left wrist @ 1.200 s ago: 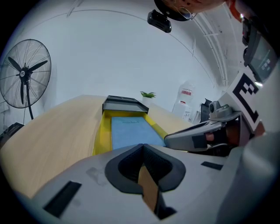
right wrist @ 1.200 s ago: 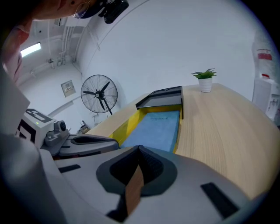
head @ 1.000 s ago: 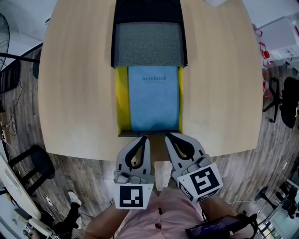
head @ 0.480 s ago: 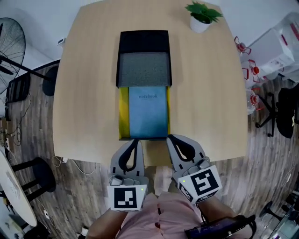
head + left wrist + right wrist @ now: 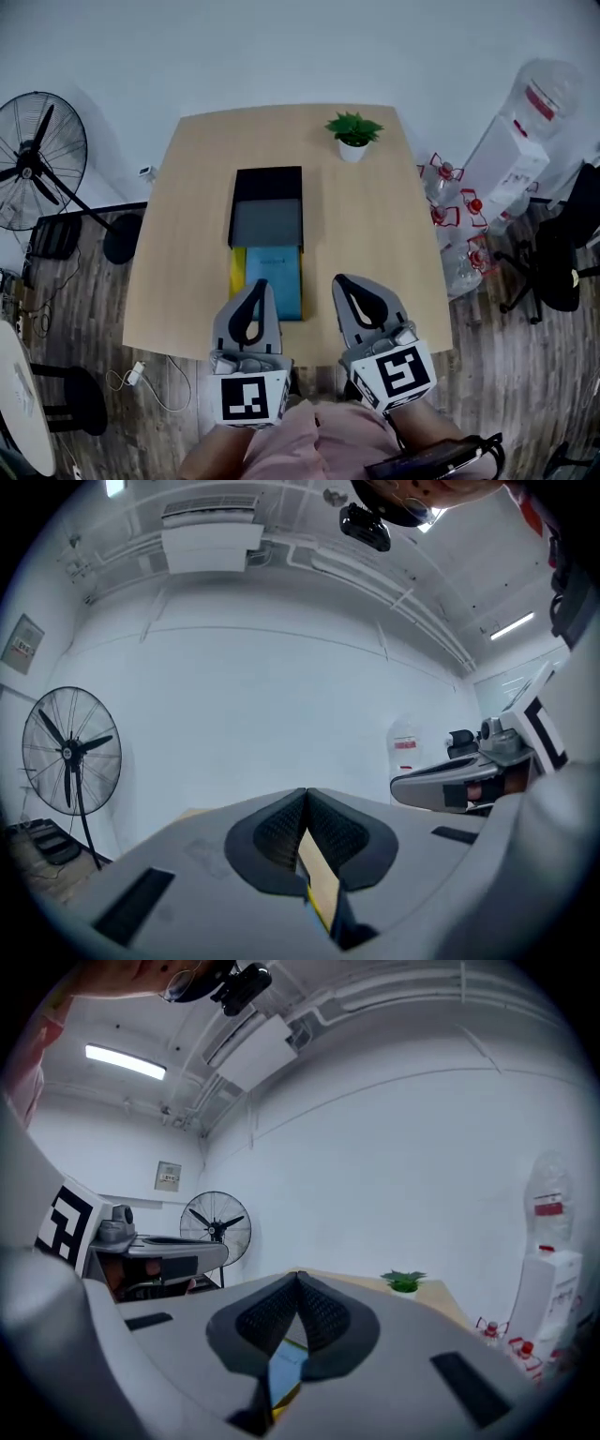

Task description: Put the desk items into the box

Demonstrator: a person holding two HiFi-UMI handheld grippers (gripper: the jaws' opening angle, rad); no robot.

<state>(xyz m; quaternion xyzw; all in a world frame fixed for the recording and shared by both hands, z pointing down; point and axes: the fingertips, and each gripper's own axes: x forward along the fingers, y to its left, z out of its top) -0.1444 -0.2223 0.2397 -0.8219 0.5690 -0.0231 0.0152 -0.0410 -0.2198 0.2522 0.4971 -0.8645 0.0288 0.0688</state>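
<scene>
left tool (image 5: 264, 285) and right tool (image 5: 343, 280) both closed, empty, blue notebook (image 5: 275, 277) in open box (image 5: 267, 181)

An office: pale desk (image 5: 375, 234), pedestal fan (image 5: 42, 159), water dispenser (image 5: 516, 150), black swivel chair (image 5: 560, 253).

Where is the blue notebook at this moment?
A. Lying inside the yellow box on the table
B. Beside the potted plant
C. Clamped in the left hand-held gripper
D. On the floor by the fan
A: in the head view, the blue notebook lies flat inside the yellow box.
</scene>
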